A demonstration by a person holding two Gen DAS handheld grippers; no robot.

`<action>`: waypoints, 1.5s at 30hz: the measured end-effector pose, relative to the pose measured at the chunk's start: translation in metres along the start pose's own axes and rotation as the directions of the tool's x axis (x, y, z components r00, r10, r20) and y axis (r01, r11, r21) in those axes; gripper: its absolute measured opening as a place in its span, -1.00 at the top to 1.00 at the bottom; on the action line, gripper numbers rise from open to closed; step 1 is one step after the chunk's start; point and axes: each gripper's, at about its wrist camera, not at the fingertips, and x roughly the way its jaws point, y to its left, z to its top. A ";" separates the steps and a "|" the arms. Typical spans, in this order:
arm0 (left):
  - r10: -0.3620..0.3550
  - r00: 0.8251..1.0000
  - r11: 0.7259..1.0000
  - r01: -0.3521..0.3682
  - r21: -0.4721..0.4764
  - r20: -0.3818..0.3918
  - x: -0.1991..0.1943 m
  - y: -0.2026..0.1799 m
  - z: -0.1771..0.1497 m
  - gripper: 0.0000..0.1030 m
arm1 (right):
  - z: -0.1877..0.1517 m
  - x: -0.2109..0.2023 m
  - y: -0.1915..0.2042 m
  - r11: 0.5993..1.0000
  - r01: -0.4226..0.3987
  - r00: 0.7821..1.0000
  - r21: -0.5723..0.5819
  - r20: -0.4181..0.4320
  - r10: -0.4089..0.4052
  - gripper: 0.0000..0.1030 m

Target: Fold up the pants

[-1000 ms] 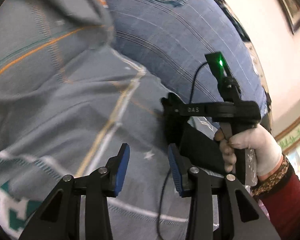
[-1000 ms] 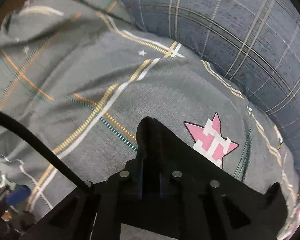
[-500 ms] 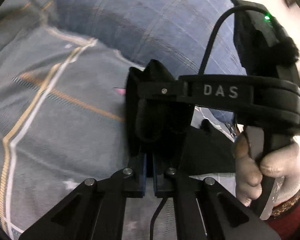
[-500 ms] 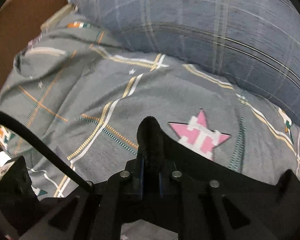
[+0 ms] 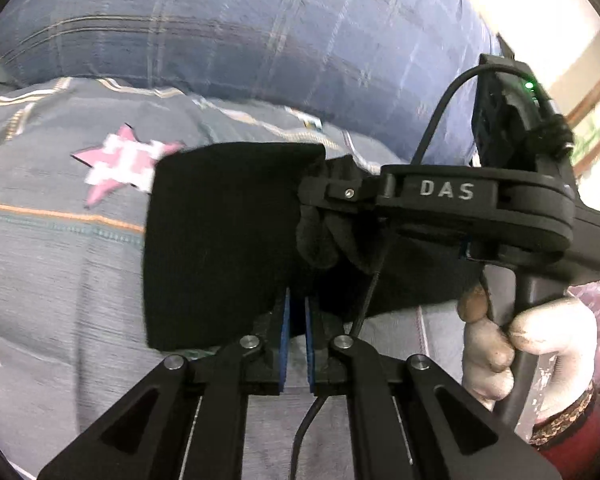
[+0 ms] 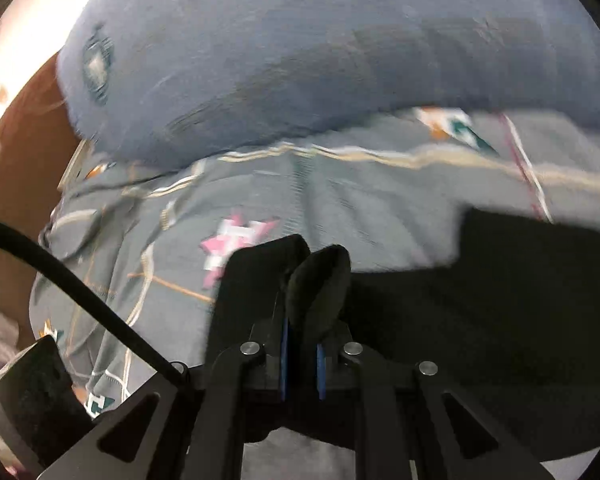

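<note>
The black pants (image 5: 220, 240) hang over the grey patterned bedspread (image 5: 60, 272). My left gripper (image 5: 296, 308) is shut on their lower edge, blue pads pinching the cloth. My right gripper (image 5: 328, 196) shows in the left wrist view at the right, held by a gloved hand (image 5: 528, 344), shut on a bunched fold of the pants. In the right wrist view my right gripper (image 6: 300, 320) is shut on a black fold (image 6: 320, 280), and the pants (image 6: 500, 320) spread to the right over the bedspread (image 6: 340, 200).
A large blue plaid pillow (image 5: 260, 40) lies beyond the bedspread and also shows in the right wrist view (image 6: 320, 48). A pink star print (image 5: 120, 164) marks the bedspread. A cable (image 6: 80, 284) crosses the lower left. A wall and a picture frame (image 5: 596, 112) are at right.
My left gripper was open a second ago and has shut on the pants. Both grippers have moved, and the pants now spread out wider as a flat black panel.
</note>
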 end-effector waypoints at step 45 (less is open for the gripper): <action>0.122 0.992 0.988 -0.124 0.094 0.023 0.012 0.000 0.022 0.29 | -0.042 -0.006 -0.124 0.861 -0.396 0.910 0.321 0.261 0.321 0.81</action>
